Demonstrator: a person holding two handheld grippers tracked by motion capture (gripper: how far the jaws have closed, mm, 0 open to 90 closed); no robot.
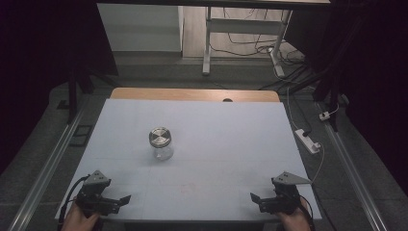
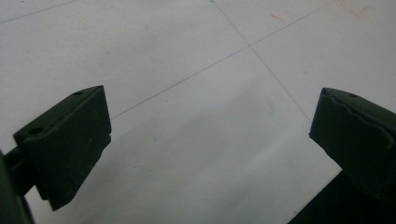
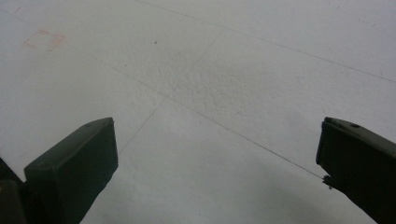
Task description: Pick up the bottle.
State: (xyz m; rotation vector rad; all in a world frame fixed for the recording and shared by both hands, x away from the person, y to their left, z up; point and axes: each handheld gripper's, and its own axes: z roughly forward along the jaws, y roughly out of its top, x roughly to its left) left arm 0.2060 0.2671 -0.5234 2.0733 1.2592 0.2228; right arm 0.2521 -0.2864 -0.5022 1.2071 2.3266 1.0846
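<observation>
Glass jar (image 1: 160, 143) upright on white tabletop (image 1: 231, 139), left of centre, metal lid (image 1: 159, 136) screwed on or at least seated flat; cannot tell how tight. Nothing touching it.

Left gripper (image 1: 126, 198) low at near-left corner, held in a hand (image 1: 79, 220) at the edge, pointed inward toward the middle. Fingers (image 2: 65, 144) spread wide, bare tabletop between them, nothing pinched. Right gripper (image 1: 254, 197) mirrored at near-right corner, also aimed inward, fingers (image 3: 74, 172) likewise spread wide over bare surface with faint pencil lines.

Both grippers well apart from jar, left one nearer. Symmetric parked pose at near edge: probably a ready stance, fingers pre-opened so either side can close on the jar without a pause. Jar set forward and central-left, within reach of both, likely so one gripper can steady the glass body while the other works the lid. Judged: work not yet begun.
</observation>
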